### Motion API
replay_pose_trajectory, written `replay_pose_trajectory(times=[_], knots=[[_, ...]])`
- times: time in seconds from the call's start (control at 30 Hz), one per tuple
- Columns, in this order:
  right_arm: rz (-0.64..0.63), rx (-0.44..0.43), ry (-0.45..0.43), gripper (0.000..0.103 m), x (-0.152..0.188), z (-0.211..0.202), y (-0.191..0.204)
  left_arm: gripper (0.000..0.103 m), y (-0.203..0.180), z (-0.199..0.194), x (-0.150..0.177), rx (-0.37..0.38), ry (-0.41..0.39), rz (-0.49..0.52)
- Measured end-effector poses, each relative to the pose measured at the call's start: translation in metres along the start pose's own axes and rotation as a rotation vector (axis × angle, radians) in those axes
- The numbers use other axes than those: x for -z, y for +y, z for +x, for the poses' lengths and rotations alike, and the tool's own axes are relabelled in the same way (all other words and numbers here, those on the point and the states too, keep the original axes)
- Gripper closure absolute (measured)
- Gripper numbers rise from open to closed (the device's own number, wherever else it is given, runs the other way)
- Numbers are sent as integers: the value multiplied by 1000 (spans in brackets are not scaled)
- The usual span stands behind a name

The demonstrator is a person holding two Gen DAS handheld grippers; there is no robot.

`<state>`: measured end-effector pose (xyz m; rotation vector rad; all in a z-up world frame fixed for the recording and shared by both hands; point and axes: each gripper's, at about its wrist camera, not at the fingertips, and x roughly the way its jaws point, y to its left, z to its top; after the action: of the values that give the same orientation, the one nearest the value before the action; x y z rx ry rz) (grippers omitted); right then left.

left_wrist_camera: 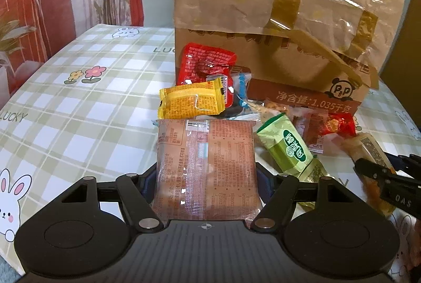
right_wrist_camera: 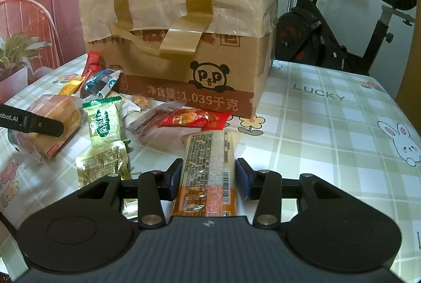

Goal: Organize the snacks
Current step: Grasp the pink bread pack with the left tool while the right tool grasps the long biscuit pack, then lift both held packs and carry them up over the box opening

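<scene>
The left gripper point(left_wrist_camera: 206, 177), seen from its own camera, has its two pads pressed against the sides of a wide brown snack packet point(left_wrist_camera: 206, 167), which stands up between the jaws with its printed back toward the lens. Just ahead of the packet's top edge lies a yellow packet point(left_wrist_camera: 192, 102), and beyond that a red packet point(left_wrist_camera: 205, 67) leaning on the cardboard box point(left_wrist_camera: 276, 28). Ahead and to the right of the jaws lies a green packet point(left_wrist_camera: 285, 148), with more small wrappers past it along the foot of the box. At the far right edge the right gripper point(left_wrist_camera: 386, 175) shows, pinching a pale, orange-ended packet. All of this sits on a green checked tablecloth point(left_wrist_camera: 86, 109).

From the right wrist camera, the right gripper point(right_wrist_camera: 209, 177) is closed on a long narrow packet point(right_wrist_camera: 206, 172), cream at its far end and orange near the lens; both blue pads touch its sides. The box point(right_wrist_camera: 184, 46) stands straight ahead of the jaws. To the left lies the green packet point(right_wrist_camera: 104, 122), and further left one black finger of the left gripper point(right_wrist_camera: 39, 124) rests against the brown packet point(right_wrist_camera: 55, 122). An exercise bike point(right_wrist_camera: 342, 30) stands behind the table, ahead to the right.
</scene>
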<state>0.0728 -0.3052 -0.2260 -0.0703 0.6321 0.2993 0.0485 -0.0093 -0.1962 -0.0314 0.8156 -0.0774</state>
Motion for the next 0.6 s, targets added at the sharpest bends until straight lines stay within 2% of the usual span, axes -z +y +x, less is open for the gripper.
replay_pose_trajectory(times=[0.17, 0.23, 0.4, 0.6], knots=[[51, -8, -8, 63, 1, -2, -6, 30, 7, -12, 3, 35, -3, -14], [58, 12, -6, 63, 2, -4, -6, 30, 12, -17, 7, 63, 1, -37], [90, 65, 13, 64, 6, -14, -1, 30, 21, -22, 11, 73, 10, -71], [88, 124, -3, 64, -6, -30, 0, 30, 28, -37, 1, 76, -66, -60]])
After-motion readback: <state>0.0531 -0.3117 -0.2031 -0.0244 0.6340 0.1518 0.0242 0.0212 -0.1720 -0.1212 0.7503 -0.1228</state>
